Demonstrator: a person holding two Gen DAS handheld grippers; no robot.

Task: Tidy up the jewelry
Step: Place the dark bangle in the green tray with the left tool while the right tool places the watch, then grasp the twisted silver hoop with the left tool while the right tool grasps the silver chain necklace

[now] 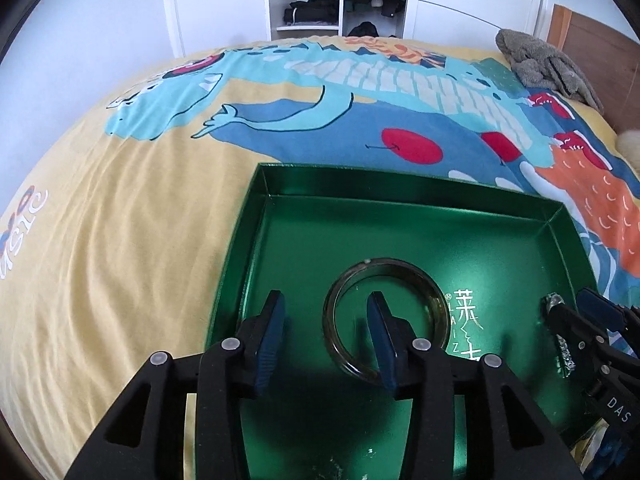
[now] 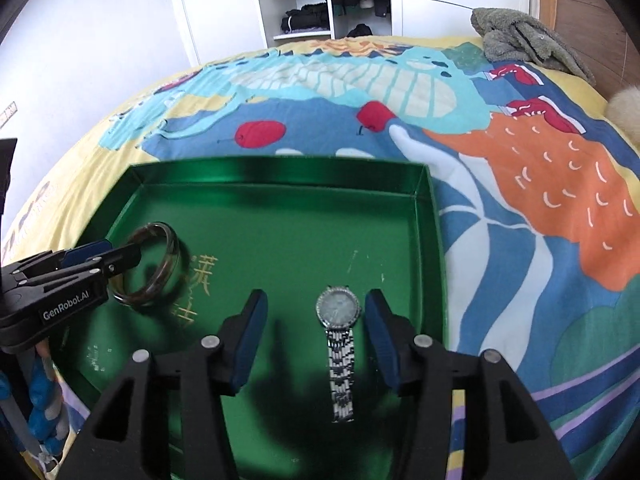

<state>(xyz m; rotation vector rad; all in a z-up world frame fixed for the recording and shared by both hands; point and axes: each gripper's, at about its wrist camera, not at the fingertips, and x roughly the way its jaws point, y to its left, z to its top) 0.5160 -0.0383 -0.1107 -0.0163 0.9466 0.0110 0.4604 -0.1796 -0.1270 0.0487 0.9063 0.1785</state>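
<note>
1. While both grippers hang over the green tray [image 1: 400, 216], the left gripper [image 1: 330, 320] has its jaws spread wide, gripping nothing.
2. Its right finger [image 1: 382, 328] sits inside the ring of the bangle [image 1: 434, 300], which lies on the tray floor; whether the pad touches the ring I cannot tell.
3. To the right gripper [image 2: 314, 320], that bangle [image 2: 168, 264] is off to the left, with the left gripper's tips at its rim.
4. Its jaws are likewise spread, released.
5. Between its fingers, closer to the right pad [image 2: 380, 328], lies the watch [image 2: 338, 312], face ahead and band trailing back toward the gripper, flat in the tray.
6. Under the tray spreads a patterned bedcover [image 2: 520, 200].
</note>
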